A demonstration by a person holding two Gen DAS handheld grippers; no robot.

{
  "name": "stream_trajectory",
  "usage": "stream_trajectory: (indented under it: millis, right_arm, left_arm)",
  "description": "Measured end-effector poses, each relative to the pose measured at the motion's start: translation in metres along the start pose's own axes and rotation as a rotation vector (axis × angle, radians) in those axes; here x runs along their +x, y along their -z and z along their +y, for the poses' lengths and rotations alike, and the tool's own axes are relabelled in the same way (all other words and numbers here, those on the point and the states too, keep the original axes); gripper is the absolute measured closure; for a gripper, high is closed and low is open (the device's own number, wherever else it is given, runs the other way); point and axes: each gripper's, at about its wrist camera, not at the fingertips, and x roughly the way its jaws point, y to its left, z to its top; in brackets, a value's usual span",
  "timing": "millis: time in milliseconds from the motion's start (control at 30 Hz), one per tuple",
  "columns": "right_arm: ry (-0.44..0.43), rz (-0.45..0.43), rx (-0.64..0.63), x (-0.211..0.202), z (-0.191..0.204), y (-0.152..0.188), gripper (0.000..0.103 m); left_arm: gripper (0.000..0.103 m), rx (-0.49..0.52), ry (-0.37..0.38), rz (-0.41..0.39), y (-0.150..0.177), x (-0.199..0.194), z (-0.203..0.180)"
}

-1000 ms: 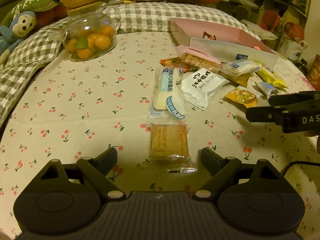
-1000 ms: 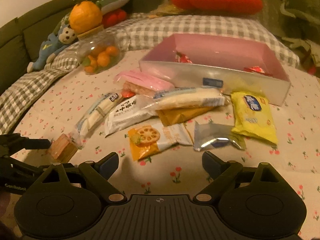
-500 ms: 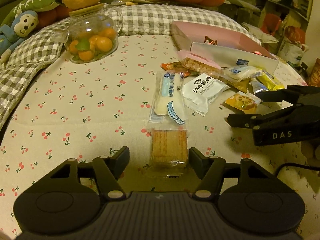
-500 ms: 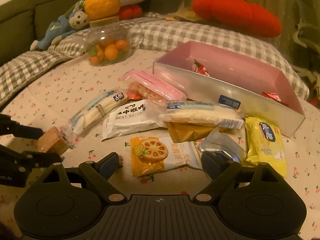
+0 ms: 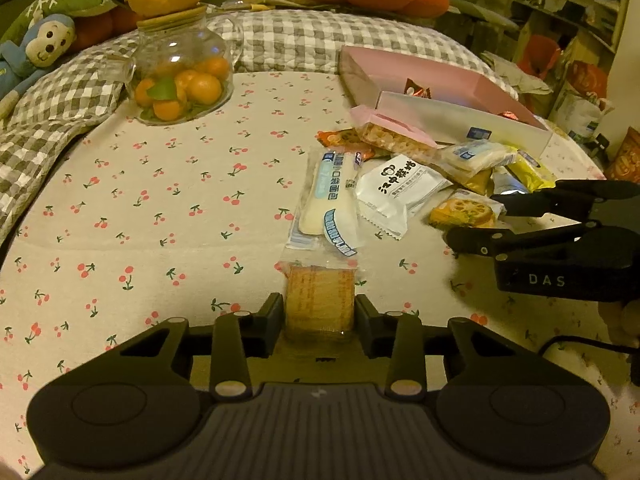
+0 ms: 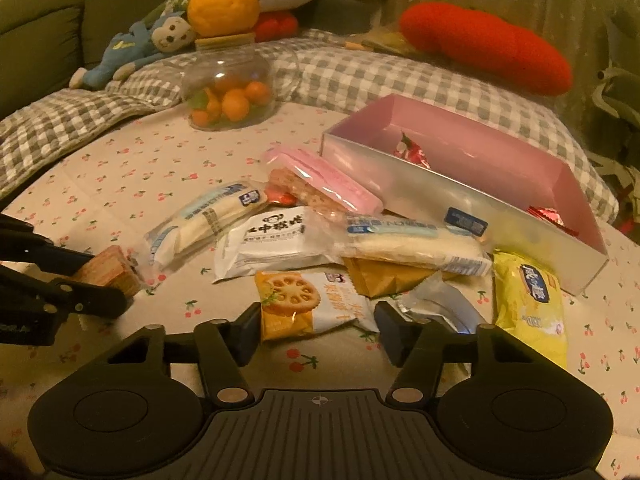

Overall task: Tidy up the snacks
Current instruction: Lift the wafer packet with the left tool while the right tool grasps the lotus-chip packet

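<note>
The biscuit pack [image 5: 320,304] lies flat on the cherry-print cloth [image 5: 160,216], a clear-wrapped, nearly square stack whose slightly longer side runs away from the left wrist camera, toward the bread stick [image 5: 326,200] just beyond it. The left gripper [image 5: 320,314] has its jaws on either side of the pack. They are closing, and the pads look to be touching or almost touching its two sides; I cannot tell whether they press yet. In the right wrist view the same pack [image 6: 108,272] sits between the left gripper's fingers [image 6: 80,258] at the left edge.

The lotus-chip bag [image 6: 296,300] lies flat nearer the right side of the cloth, its long axis running roughly across the right wrist view, orange end toward the left. The right gripper [image 6: 318,332] straddles its near edge with jaws part-way apart and closing; the left pad is at the bag's orange corner, the right pad stands just clear of the white end, beside the silver wrapper [image 6: 436,304]. In the left wrist view the right gripper [image 5: 472,220] reaches in from the right, fingertips around the bag [image 5: 464,212].

Behind lie the white pack [image 6: 276,240], a second bread stick [image 6: 412,244], a yellow bag [image 6: 528,300] and the pink box [image 6: 460,196].
</note>
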Motion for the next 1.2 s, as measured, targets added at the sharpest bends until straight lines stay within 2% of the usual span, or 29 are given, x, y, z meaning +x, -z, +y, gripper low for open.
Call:
stream_trajectory:
  millis: [567, 1200]
  right_arm:
    - [-0.033, -0.036, 0.015, -0.014, 0.005, -0.006, 0.051]
    - [-0.051, -0.127, 0.053, -0.043, 0.002, -0.021, 0.051]
  left_arm:
    - [0.071, -0.077, 0.033, -0.008, -0.006, -0.006, 0.005]
    - [0.071, -0.048, 0.045, -0.097, -0.026, -0.023, -0.009]
